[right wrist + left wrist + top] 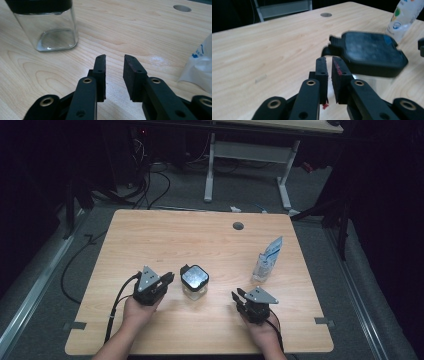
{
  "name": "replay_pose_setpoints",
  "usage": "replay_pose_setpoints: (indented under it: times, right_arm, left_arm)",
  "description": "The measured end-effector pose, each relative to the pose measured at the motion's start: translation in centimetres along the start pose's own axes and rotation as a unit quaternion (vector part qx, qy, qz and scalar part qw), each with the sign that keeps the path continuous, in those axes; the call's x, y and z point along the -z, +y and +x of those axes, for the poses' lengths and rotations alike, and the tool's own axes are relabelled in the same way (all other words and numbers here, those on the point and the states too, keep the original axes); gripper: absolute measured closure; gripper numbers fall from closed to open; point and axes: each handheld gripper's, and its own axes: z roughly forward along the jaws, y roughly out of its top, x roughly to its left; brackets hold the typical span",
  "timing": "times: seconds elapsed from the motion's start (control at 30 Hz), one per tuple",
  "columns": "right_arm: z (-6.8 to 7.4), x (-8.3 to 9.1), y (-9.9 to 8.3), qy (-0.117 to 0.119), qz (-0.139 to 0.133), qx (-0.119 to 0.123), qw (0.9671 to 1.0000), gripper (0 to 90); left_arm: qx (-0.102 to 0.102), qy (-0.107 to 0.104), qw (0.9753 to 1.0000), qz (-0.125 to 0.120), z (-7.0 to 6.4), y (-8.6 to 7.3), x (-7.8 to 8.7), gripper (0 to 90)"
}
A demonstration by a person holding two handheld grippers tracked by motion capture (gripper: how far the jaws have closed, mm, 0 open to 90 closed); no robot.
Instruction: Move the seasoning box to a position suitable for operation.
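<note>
Left gripper: held in the person's left hand at the table's 7 o'clock; jaws drawn nearly together with a thin slit between them, clamped on nothing; tips just beside the jar, at its 9 o'clock; a red smear marks one pad
Right gripper: held at the table's 5 o'clock; jaws apart with bare wood between them; near the jar, at its 4 o'clock, not touching it
Jar: square clear glass with rounded corners; upright on the table's near middle, between the two grippers
Jar lid: black, square, with a hinged clasp at one edge; seated on top, closed
Jar contents: nothing seen through the glass; the wood grain shows through its base
Pouch: white and blue plastic bag, standing upright at the jar's 2 o'clock, well apart; contents cannot be told
Table: pale wood; a round grey grommet at its 12 o'clock
</note>
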Motion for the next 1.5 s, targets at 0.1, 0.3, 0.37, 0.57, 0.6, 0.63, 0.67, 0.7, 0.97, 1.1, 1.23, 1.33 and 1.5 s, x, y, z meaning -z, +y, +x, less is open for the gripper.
replay_pose_setpoints:
  times: [0.1, 0.3, 0.37, 0.57, 0.6, 0.63, 0.67, 0.7, 0.97, 1.1, 1.23, 1.33, 1.5]
  right_arm:
    - [-0.1, 0.0, 0.0, -0.003, 0.000, -0.006, 1.0000, 73.5]
    - [-0.4, 0.1, -0.1, 0.000, 0.000, -0.008, 1.0000, 71.0]
    - [-0.5, 0.2, 0.0, 0.000, -0.001, -0.008, 1.0000, 70.9]
    - [-0.5, 0.3, 0.0, 0.003, -0.001, -0.007, 1.0000, 70.5]
    - [-0.5, 0.3, 0.0, 0.003, -0.001, -0.008, 1.0000, 70.5]
    - [-0.5, 0.3, 0.0, 0.004, -0.001, -0.008, 1.0000, 70.5]
    - [-0.5, 0.3, 0.0, 0.004, -0.001, -0.008, 1.0000, 70.5]
    - [-0.4, 0.3, 0.0, 0.006, -0.001, -0.007, 1.0000, 70.4]
    - [-0.3, 0.2, -0.1, 0.009, -0.001, -0.006, 0.9999, 70.4]
    - [-0.2, 0.1, -0.1, 0.011, 0.000, -0.006, 0.9999, 70.3]
    - [-0.3, 0.2, -0.1, 0.010, -0.001, -0.006, 0.9999, 70.3]
    - [-0.2, 0.2, -0.1, 0.011, 0.000, -0.006, 0.9999, 70.3]
    - [-0.1, 0.1, -0.1, 0.014, 0.000, -0.004, 0.9999, 70.3]
  left_arm:
    - [0.011, 0.001, 0.9999, 0.004, 0.0, 0.7, -1.0, 86.0]
    - [0.013, -0.004, 0.9997, 0.021, -1.0, 1.7, -3.0, 90.0]
    - [0.008, -0.006, 0.9996, 0.025, -1.4, 1.8, -3.5, 90.0]
    - [0.004, -0.004, 0.9998, 0.022, -1.5, 1.8, -4.6, 90.0]
    - [0.002, -0.003, 0.9997, 0.024, -1.5, 1.7, -4.8, 90.0]
    - [0.000, -0.001, 0.9997, 0.026, -1.4, 1.6, -5.0, 90.0]
    - [0.000, 0.000, 0.9996, 0.027, -1.3, 1.5, -5.1, 90.0]
    - [0.003, 0.001, 0.9996, 0.029, -1.2, 1.5, -5.2, 90.0]
    - [0.001, -0.005, 0.9995, 0.032, -1.1, 1.3, -5.3, 90.0]
    - [-0.002, -0.004, 0.9994, 0.034, -1.2, 1.1, -5.4, 90.0]
    - [-0.003, -0.005, 0.9994, 0.033, -1.2, 1.1, -5.4, 90.0]
    - [-0.005, -0.004, 0.9994, 0.033, -1.2, 1.1, -5.4, 90.0]
    - [-0.005, -0.001, 0.9995, 0.031, -1.1, 1.1, -5.5, 90.0]
